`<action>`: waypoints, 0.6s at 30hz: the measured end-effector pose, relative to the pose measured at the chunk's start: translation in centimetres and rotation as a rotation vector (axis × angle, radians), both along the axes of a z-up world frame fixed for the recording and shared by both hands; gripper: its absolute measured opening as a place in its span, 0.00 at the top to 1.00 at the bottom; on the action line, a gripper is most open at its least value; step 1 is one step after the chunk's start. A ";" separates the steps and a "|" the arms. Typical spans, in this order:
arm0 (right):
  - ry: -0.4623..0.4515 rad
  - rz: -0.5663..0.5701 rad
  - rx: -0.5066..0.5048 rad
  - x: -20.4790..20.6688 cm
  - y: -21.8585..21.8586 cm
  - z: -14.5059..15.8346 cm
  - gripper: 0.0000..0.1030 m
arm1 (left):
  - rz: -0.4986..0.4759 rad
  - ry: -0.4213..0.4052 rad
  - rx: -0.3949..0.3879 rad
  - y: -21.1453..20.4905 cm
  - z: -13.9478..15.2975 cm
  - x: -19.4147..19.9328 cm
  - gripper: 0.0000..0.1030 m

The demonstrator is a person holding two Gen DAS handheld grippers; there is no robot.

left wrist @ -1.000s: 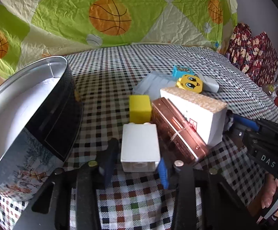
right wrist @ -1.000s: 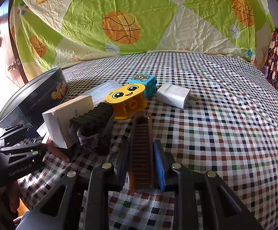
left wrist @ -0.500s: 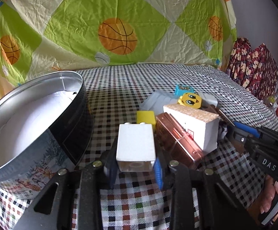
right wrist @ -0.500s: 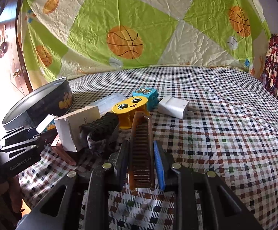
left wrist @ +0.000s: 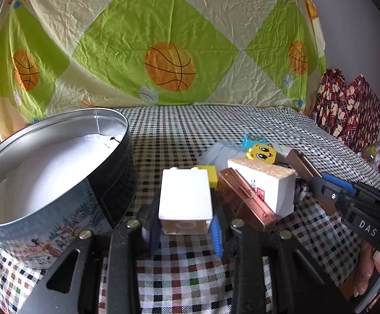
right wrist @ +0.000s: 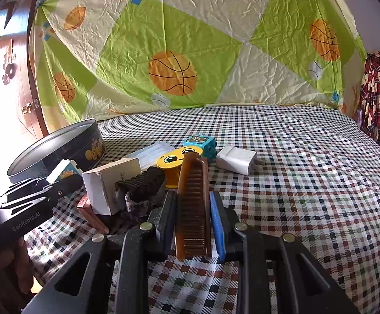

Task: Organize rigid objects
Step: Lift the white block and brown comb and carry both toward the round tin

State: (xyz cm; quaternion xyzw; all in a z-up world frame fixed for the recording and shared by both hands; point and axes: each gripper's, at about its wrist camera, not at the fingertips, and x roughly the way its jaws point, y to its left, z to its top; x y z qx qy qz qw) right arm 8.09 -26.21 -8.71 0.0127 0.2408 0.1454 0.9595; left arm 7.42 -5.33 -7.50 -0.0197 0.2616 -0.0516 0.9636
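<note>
The left gripper [left wrist: 186, 231] clamps 1 white block [left wrist: 185, 198], raised just right of the round tin [left wrist: 59, 183], probably for deposit. The right gripper [right wrist: 194, 226] grips 1 brown comb [right wrist: 193, 204].

A bed covered in a small-checked sheet [right wrist: 294, 162] carries everything. At its left stands a round metal tin [left wrist: 59, 183], open and lined white; near it lies a cluster: a copper-coloured flat case [left wrist: 242, 198], a white box [left wrist: 266, 183] leaning on that case, a clear plastic packet [right wrist: 150, 154], a yellow smiley-face block [right wrist: 174, 162], a blue bear block [right wrist: 203, 144] and a dark ribbed object [right wrist: 143, 185]. Just beside the blue block, to its right, a white plug charger [right wrist: 235, 159] lies flat on the sheet.
</note>
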 end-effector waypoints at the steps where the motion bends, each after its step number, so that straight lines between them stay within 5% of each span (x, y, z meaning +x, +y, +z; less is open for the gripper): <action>1: -0.004 0.000 0.002 0.0 0.0 0.0 0.73 | 0.001 -0.004 -0.001 0.0 0.0 0.0 0.71; 18: -0.069 -0.003 0.025 -0.9 -0.3 0.1 0.73 | 0.012 -0.056 -0.005 -0.1 0.3 -0.9 0.71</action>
